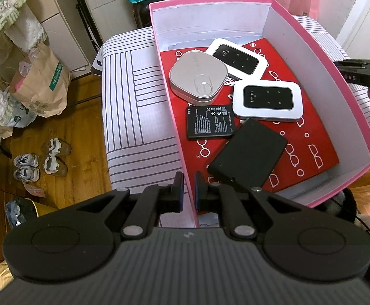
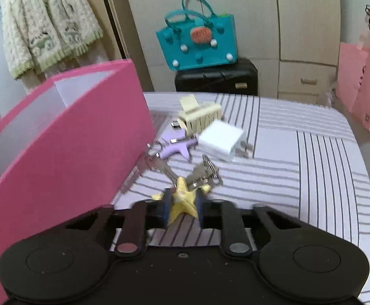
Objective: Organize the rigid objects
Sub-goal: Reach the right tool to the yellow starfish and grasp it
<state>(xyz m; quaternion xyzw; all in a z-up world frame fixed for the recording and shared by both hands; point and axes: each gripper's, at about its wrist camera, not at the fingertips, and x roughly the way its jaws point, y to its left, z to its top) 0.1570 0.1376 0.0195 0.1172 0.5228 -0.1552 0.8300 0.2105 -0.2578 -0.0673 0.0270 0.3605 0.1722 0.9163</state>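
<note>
A pink box (image 1: 337, 76) with white inner walls sits on the striped table. In it lie a silver rounded case (image 1: 197, 76), two white Wi-Fi routers (image 1: 236, 56) (image 1: 267, 100), a black battery (image 1: 210, 122) and a black flat device (image 1: 248, 157). My left gripper (image 1: 188, 190) is shut on the box's near wall (image 1: 182, 152). My right gripper (image 2: 182, 203) is shut on a yellow star keychain (image 2: 183, 199) with keys (image 2: 205, 172), beside the box's outer wall (image 2: 70, 139). A white charger (image 2: 220, 139), purple star keychain (image 2: 177, 147) and cream hair clip (image 2: 200, 119) lie beyond.
The striped cloth (image 2: 299, 165) covers the table. A teal bag (image 2: 197, 40) stands on a black suitcase (image 2: 215, 78) behind. Pink paper bags (image 2: 363, 89) hang at right. Paper bags (image 1: 40, 86) and shoes (image 1: 42, 162) lie on the wooden floor at left.
</note>
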